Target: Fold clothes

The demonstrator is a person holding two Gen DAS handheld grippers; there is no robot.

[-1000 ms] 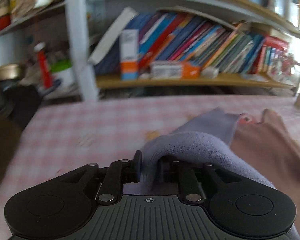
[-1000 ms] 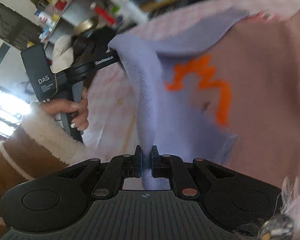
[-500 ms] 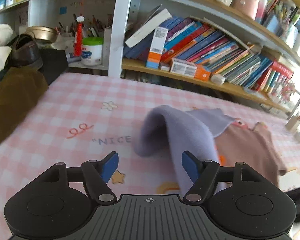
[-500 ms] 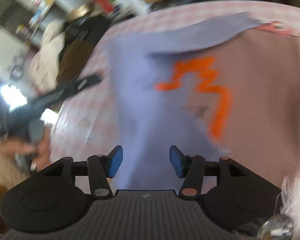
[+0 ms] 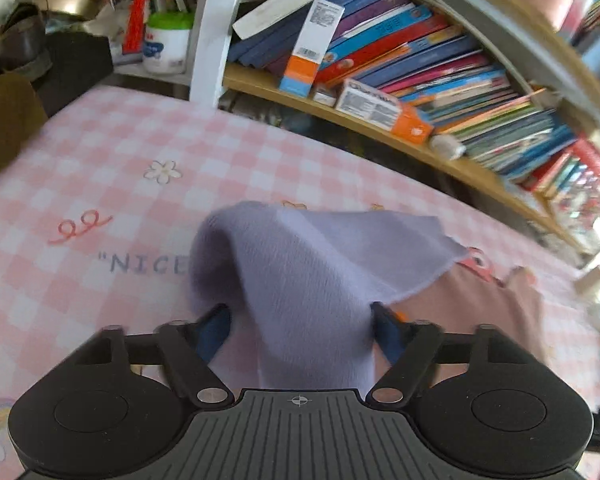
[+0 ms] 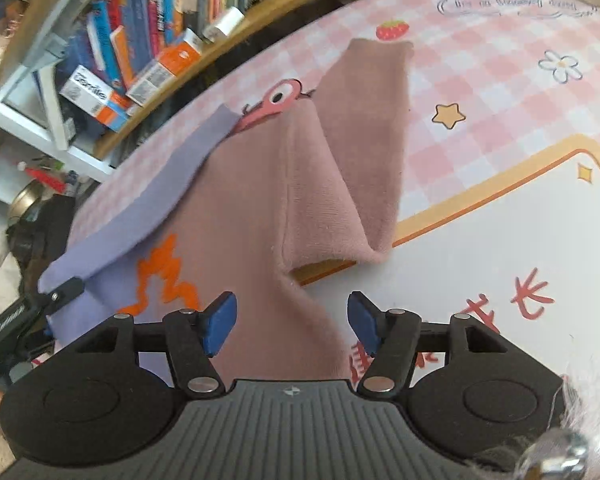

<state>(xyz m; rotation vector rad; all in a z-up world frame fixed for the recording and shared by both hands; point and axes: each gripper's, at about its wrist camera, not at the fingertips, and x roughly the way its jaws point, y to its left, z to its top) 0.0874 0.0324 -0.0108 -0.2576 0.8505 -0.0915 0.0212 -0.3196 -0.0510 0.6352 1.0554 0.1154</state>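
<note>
A mauve sweater [image 6: 252, 208] lies on the pink checked tablecloth [image 5: 100, 168], its lilac half [image 5: 300, 264] folded over toward the mauve side. An orange zigzag motif [image 6: 160, 276] shows on the front, and one mauve sleeve [image 6: 372, 120] stretches away. My left gripper [image 5: 300, 332] is open, with the raised lilac fold standing loose between its fingers. In the right wrist view the left gripper [image 6: 60, 292] sits at the lilac edge. My right gripper [image 6: 292, 320] is open above the mauve hem, holding nothing.
A bookshelf [image 5: 400, 68] packed with books runs along the far side of the table. A white jar [image 5: 166, 46] and dark clothing [image 5: 16, 92] sit at the left end. A white printed panel [image 6: 520, 240] of the tablecloth lies to the right.
Both grippers were shut on the lilac cloth a second ago; both have opened and let it go. The right gripper has swung right, over the mauve side.
</note>
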